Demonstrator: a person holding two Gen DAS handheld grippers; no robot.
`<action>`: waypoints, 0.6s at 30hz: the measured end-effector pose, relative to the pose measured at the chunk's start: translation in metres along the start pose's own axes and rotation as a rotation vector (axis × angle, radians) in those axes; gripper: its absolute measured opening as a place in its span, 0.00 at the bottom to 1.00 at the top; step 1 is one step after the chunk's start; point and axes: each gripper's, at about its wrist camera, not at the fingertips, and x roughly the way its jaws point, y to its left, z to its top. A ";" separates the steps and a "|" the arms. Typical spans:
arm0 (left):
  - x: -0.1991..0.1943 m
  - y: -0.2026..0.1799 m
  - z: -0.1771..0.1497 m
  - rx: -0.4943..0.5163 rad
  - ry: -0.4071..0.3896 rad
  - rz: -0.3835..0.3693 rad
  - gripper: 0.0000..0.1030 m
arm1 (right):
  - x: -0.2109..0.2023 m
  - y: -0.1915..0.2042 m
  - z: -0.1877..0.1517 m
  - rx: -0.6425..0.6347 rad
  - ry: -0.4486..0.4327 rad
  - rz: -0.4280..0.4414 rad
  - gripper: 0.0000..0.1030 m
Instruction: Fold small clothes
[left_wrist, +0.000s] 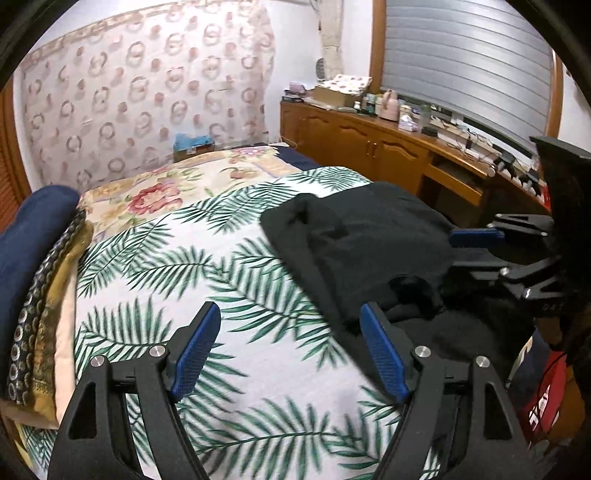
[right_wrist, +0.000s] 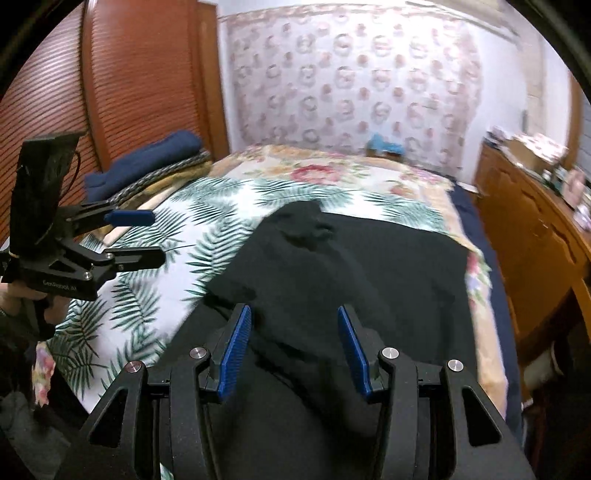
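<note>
We see the black garment (right_wrist: 343, 266) lying on the palm-leaf bedspread (left_wrist: 192, 258), in the middle and lower part of the right wrist view, with one flap already turned over near the centre. It looks soft, light and limp, so it will probably sag and wrinkle if taken by one corner only. We would take it at two corners of the near edge.

The left gripper (left_wrist: 291, 350) has its fingers spread wide over bare bedspread, nothing between them. The right gripper (right_wrist: 293, 350) hovers above the cloth with its fingers apart, not pinching.

There is free room in the centre left. The stack of folded clothes (left_wrist: 33, 266) limits the left edge, and the wooden cabinet (right_wrist: 535, 236) stands at the right.
</note>
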 end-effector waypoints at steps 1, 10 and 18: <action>0.000 0.006 -0.001 -0.011 0.001 0.004 0.76 | 0.005 0.001 0.004 -0.017 0.013 0.014 0.49; 0.006 0.037 -0.008 -0.041 0.011 0.028 0.76 | 0.054 0.001 0.021 -0.114 0.164 0.103 0.49; 0.014 0.040 -0.011 -0.044 0.022 0.011 0.76 | 0.078 0.002 0.018 -0.191 0.220 0.081 0.36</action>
